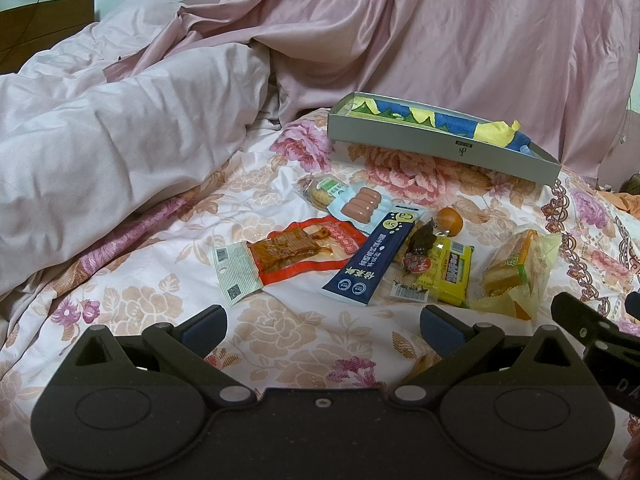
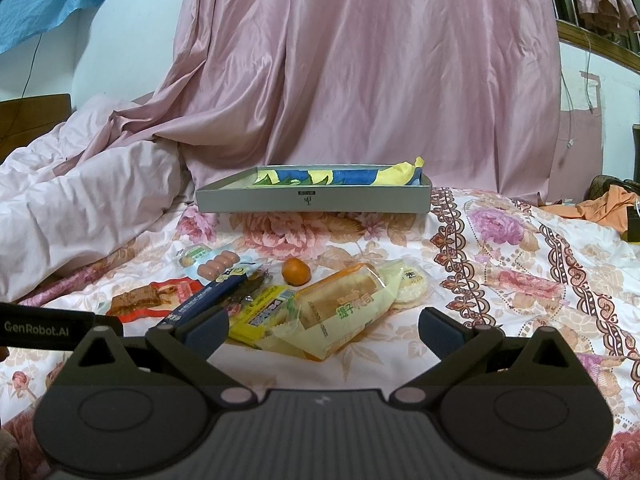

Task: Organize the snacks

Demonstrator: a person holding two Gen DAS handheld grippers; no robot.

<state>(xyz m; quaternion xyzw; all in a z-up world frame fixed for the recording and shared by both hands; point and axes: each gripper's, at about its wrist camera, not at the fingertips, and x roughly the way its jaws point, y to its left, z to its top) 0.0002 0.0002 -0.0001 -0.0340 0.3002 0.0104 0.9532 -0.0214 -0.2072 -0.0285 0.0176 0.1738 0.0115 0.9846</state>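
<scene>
Both grippers, left gripper [image 1: 322, 326] and right gripper [image 2: 322, 328], released, empty. Bread packet [image 2: 340, 304]: probably light, soft, crinkly; grasp its sealed end, not the loaf.

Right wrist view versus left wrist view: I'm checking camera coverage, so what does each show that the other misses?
Only the right wrist view shows the round rice cracker pack beside the bread pack and the blue cloth on the wall. Only the left wrist view shows the red snack's barcode end. Both show the grey box, the orange and the sausages.
</scene>
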